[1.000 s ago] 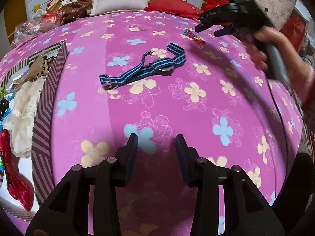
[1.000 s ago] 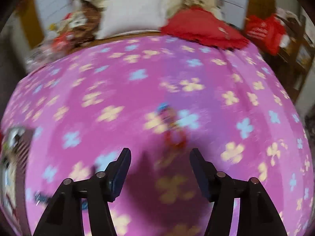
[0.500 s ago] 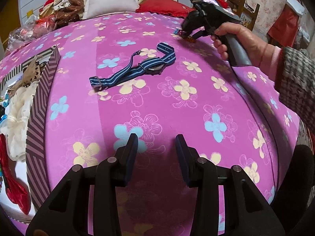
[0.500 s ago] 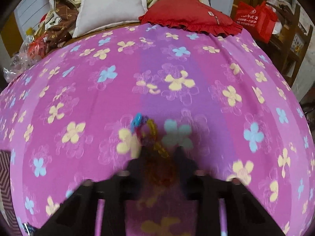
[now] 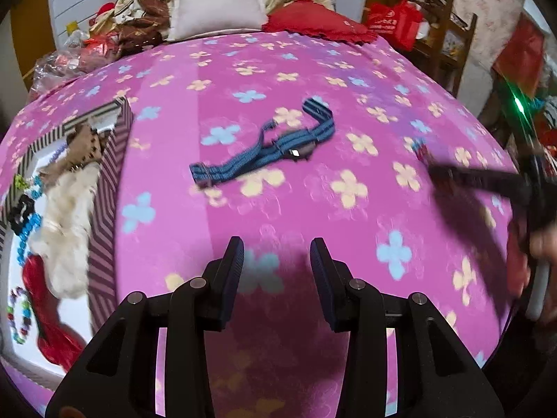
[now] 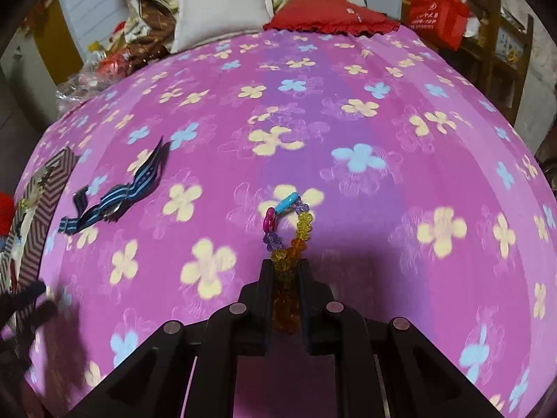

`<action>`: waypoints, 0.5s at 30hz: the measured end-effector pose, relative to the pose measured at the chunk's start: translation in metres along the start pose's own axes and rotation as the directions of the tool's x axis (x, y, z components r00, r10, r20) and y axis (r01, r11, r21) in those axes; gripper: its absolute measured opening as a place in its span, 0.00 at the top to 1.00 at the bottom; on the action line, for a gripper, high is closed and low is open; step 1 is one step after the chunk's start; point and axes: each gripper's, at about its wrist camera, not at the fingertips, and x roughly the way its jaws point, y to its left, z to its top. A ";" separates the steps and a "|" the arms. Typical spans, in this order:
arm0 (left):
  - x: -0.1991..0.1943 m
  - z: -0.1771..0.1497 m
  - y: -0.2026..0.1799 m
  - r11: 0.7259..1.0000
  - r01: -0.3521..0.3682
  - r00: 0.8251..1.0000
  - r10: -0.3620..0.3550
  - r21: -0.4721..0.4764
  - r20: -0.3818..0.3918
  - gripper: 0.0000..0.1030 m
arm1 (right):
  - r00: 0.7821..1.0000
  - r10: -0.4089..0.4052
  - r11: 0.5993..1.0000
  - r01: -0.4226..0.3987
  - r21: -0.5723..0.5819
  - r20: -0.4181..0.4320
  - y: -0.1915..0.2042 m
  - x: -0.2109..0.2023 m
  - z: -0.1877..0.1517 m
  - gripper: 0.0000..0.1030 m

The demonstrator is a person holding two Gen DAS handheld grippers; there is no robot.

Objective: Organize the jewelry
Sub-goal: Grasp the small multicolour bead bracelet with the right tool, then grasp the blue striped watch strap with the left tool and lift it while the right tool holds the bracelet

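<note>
On the left of the pink flowered bedspread sits one open box with chevron-striped walls and a white floor. Inside it I can make out a fluffy cream scrunchie, a red bow nearer the front, a black scrunchie, a string of bright blue beads, a ring of mixed coloured beads at the near corner, and a tan piece at the far end; the smaller bits are too blurred to name.

Out on the cover there are two loose pieces. One is a blue striped watch, lying flat in the middle, to the right of the box and apart from it. The other is a beaded bracelet, amber and yellow beads with a few purple ones, a pink ring and a light blue clasp.

The right gripper is clamped on the bracelet's near end; the amber beads run between its fingers and the loop hangs out beyond the tips. It is well to the right of the watch.

The left gripper has its jaws apart with nothing between them, low at the near edge, the watch far ahead of it.

At the far end lie one white pillow and one red cushion.
</note>
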 end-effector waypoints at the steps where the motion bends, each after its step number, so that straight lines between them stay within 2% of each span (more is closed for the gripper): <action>1: 0.001 0.008 -0.001 1.000 -0.014 1.000 0.014 0.011 -0.007 0.61 | 1.000 0.013 1.000 -0.012 0.012 -0.001 0.000 0.000 0.000 0.88; 2: 0.004 0.015 -0.002 0.999 -0.028 0.999 0.029 0.031 -0.019 0.56 | 0.999 0.032 0.999 -0.032 0.021 -0.005 0.000 0.001 0.001 0.86; 4: 0.010 0.026 -0.005 0.996 -0.066 0.997 0.068 0.063 -0.031 0.56 | 0.997 0.078 0.996 -0.077 0.033 -0.008 -0.002 0.001 0.002 0.73; 5: 0.016 0.035 -0.008 0.993 -0.079 0.996 0.083 0.090 -0.038 0.56 | 0.992 0.125 0.991 -0.124 0.045 -0.002 -0.003 0.000 0.001 0.62; 6: 0.023 0.043 -0.011 0.990 -0.078 0.995 0.085 0.118 -0.051 0.55 | 0.990 0.139 0.989 -0.139 0.048 0.000 -0.003 0.000 0.001 0.59; 8: 0.034 0.057 -0.016 0.985 -0.082 0.994 0.092 0.152 -0.060 0.55 | 0.992 0.128 0.991 -0.128 0.046 0.001 -0.002 -0.001 0.000 0.58; 15: 0.080 0.088 -0.035 0.962 -0.013 0.987 0.055 0.272 -0.149 0.55 | 0.994 0.114 0.993 -0.114 0.025 0.000 0.002 0.000 0.001 0.58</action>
